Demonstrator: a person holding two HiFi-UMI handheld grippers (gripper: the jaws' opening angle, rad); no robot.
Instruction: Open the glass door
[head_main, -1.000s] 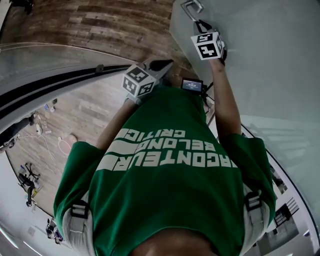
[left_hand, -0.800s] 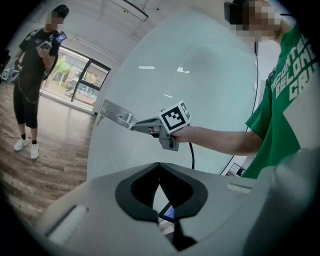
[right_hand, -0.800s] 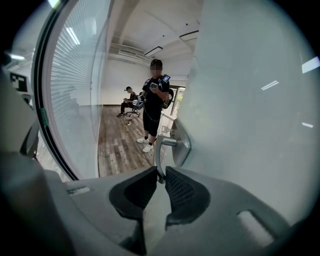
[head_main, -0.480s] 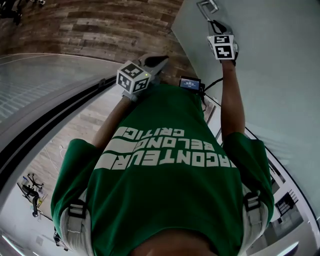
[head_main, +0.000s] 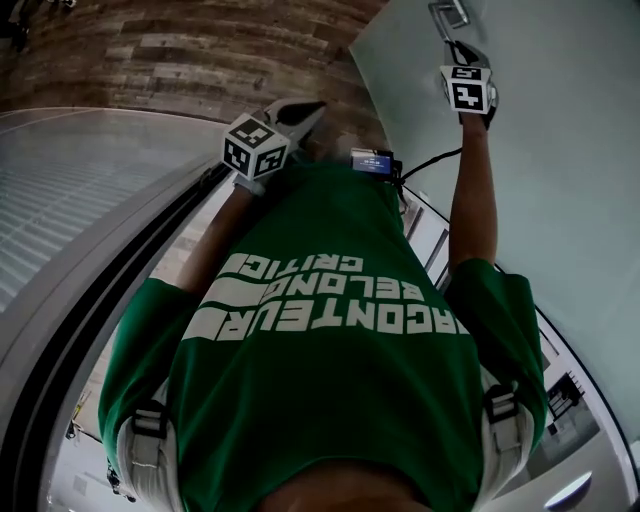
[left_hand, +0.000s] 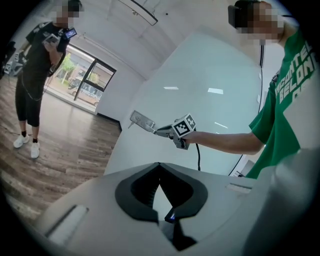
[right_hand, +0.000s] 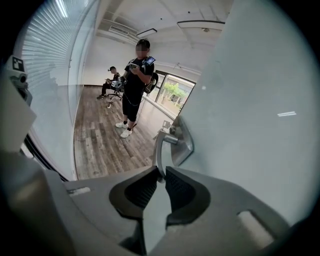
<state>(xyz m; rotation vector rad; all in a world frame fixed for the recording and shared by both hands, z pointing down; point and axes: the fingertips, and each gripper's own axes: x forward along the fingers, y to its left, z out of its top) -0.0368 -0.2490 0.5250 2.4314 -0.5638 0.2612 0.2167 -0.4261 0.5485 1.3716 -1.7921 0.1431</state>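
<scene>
The frosted glass door (head_main: 560, 150) fills the right of the head view, with its metal lever handle (head_main: 447, 15) at the top. My right gripper (head_main: 455, 45) is shut on that handle, arm stretched out. In the right gripper view the jaws pinch the end of the lever (right_hand: 159, 147), whose plate (right_hand: 184, 142) sits on the glass door (right_hand: 250, 110). My left gripper (head_main: 312, 106) hangs free in front of my chest, shut with nothing in it. The left gripper view shows its jaws closed together (left_hand: 159, 166), and beyond them the right gripper (left_hand: 159, 131) on the handle (left_hand: 142, 120).
A glass partition (head_main: 80, 200) with a dark floor track (head_main: 120, 290) curves along my left. A person in black (right_hand: 135, 82) stands on the wooden floor (right_hand: 100, 145) beyond the door; another person sits (right_hand: 111, 80) farther back near windows (right_hand: 175, 92).
My right gripper and the handle have shifted up and to the right in the head view as the door swings. The left gripper drifted a little left. The glass partition now fills more of the left side.
</scene>
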